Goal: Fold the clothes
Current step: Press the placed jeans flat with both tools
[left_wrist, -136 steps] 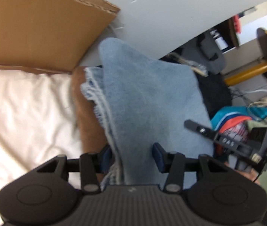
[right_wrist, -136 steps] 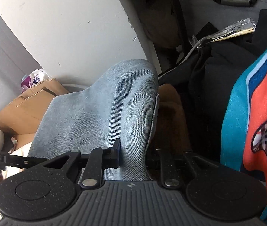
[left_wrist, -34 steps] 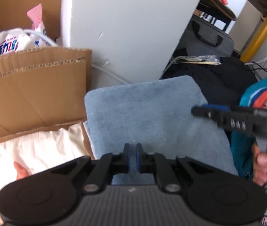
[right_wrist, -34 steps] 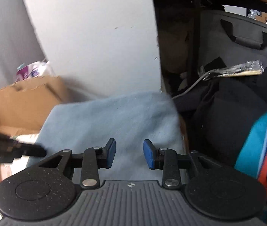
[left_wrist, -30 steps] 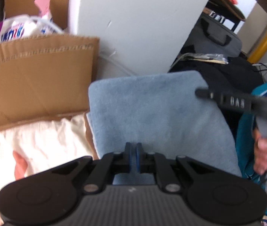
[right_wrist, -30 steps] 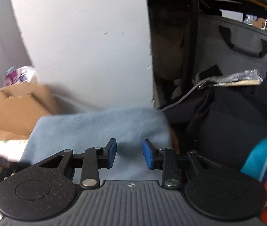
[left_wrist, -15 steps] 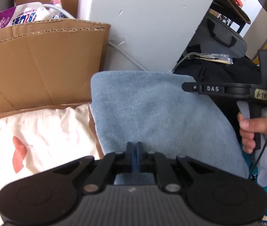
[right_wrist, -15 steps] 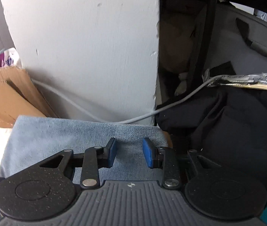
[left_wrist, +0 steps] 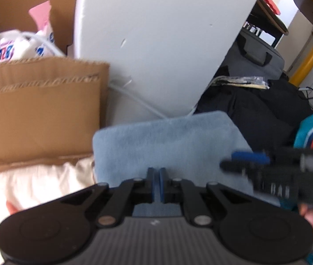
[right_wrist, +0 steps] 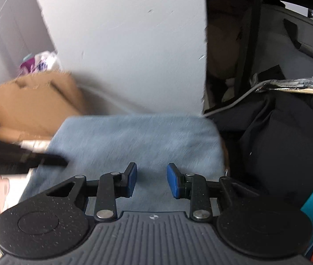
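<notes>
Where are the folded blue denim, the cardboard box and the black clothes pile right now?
folded blue denim (right_wrist: pixel 138 141): right wrist view, middle of its top face.
cardboard box (left_wrist: pixel 39 110): left wrist view, its front flap.
black clothes pile (right_wrist: pixel 284 137): right wrist view, the dark fabric beside the denim.

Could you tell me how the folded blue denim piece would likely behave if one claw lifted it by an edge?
The blue denim piece is cloth, so it would probably droop and unfold. It looks thick and layered, so likely heavy for its size.
</notes>
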`<control>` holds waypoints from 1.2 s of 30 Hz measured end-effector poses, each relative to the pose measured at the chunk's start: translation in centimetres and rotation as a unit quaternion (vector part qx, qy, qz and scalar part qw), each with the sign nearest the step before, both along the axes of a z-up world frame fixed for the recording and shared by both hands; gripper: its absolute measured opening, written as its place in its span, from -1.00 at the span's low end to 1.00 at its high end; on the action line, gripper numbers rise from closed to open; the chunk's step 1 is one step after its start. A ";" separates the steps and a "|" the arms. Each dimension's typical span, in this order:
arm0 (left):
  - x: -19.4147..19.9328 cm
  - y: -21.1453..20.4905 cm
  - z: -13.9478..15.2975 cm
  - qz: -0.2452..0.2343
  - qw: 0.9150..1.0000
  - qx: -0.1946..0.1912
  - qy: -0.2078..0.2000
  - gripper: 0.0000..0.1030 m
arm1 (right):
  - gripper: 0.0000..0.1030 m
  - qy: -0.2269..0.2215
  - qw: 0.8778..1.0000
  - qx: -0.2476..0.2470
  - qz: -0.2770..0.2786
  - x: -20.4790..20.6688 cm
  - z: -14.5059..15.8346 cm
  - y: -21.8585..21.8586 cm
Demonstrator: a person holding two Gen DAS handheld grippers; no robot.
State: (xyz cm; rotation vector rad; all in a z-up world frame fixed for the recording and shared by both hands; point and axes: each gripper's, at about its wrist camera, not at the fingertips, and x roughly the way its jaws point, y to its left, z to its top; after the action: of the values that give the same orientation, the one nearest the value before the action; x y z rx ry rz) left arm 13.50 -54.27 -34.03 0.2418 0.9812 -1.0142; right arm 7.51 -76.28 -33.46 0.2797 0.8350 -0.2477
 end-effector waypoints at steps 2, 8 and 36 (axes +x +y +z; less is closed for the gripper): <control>0.3 -0.7 -0.1 0.006 1.000 0.007 -0.009 -0.82 | -0.27 0.003 1.000 -0.001 0.002 -0.3 -0.3 0.4; 0.0 0.1 -0.4 0.015 0.999 0.012 -0.035 -0.77 | -0.28 0.004 1.000 0.007 -0.001 -2.8 -0.8 1.5; -5.3 5.9 -1.4 -0.010 1.000 0.014 -0.023 -0.70 | -0.38 -0.016 0.998 -0.001 -0.062 -12.9 -2.5 4.8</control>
State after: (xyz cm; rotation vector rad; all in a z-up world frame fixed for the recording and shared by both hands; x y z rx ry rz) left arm 8.21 -48.35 -35.39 0.2962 0.9536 -1.0102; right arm -5.34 -71.45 -36.00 0.3326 0.7857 -0.3591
